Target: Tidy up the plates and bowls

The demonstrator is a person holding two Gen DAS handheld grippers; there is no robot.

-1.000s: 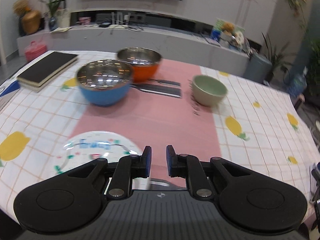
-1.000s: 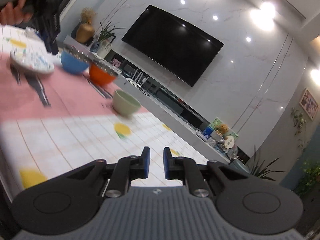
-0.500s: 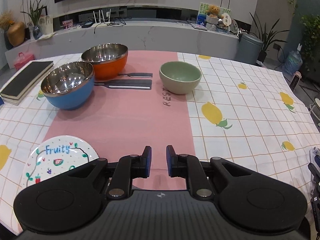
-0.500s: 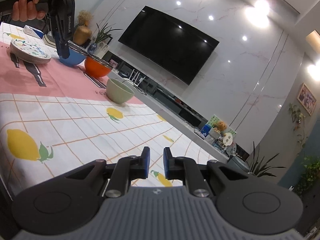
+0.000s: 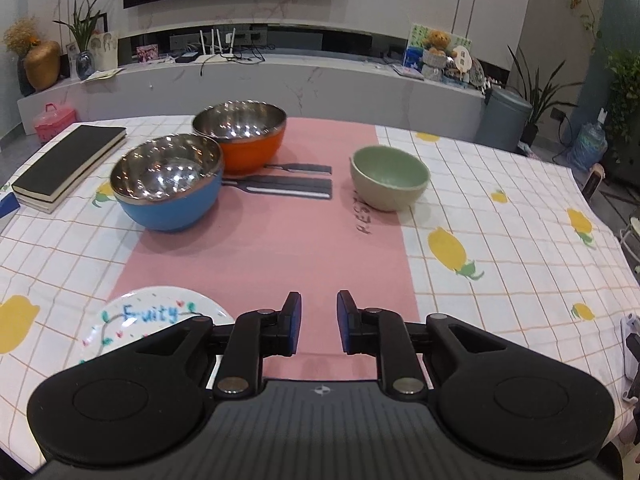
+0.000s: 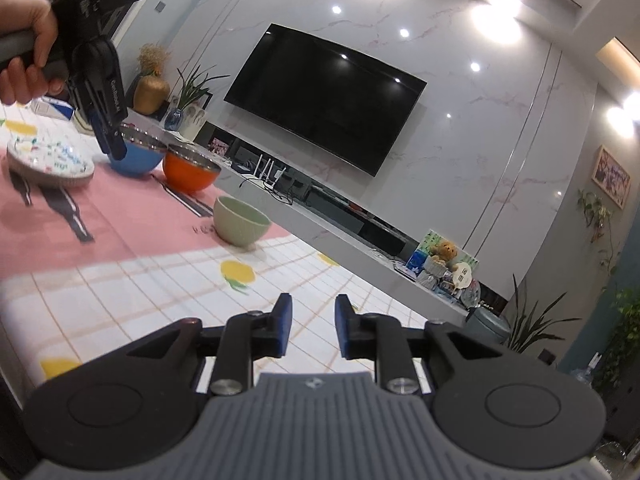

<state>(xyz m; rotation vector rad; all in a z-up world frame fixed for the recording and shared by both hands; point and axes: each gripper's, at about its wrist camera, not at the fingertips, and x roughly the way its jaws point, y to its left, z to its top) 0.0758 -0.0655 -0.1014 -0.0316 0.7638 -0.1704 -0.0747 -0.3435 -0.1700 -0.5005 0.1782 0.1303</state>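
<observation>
A blue steel-lined bowl (image 5: 170,186) and an orange one (image 5: 245,134) touch at the table's back left. A pale green bowl (image 5: 389,178) stands alone to their right. A white "Fruity" plate (image 5: 150,320) lies near the front left, partly hidden by my left gripper (image 5: 318,320), whose jaws are opening with nothing between them. My right gripper (image 6: 310,324) hovers over the checked cloth, jaws also opening and empty. From the right wrist view I see the plate (image 6: 50,160), the green bowl (image 6: 240,220) and the left gripper (image 6: 110,136) held by a hand above the plate.
A pink runner (image 5: 264,248) with printed cutlery crosses the lemon-print cloth (image 5: 500,248). A black book (image 5: 68,162) lies at the far left edge. A low TV bench (image 5: 280,76) with a grey bin (image 5: 504,120) runs behind the table.
Both grippers' jaws have spread a little wider. The left wrist view has swung, with the bowls first drawing back and the plate sliding left, then coming nearer again. The right wrist view has rolled.
</observation>
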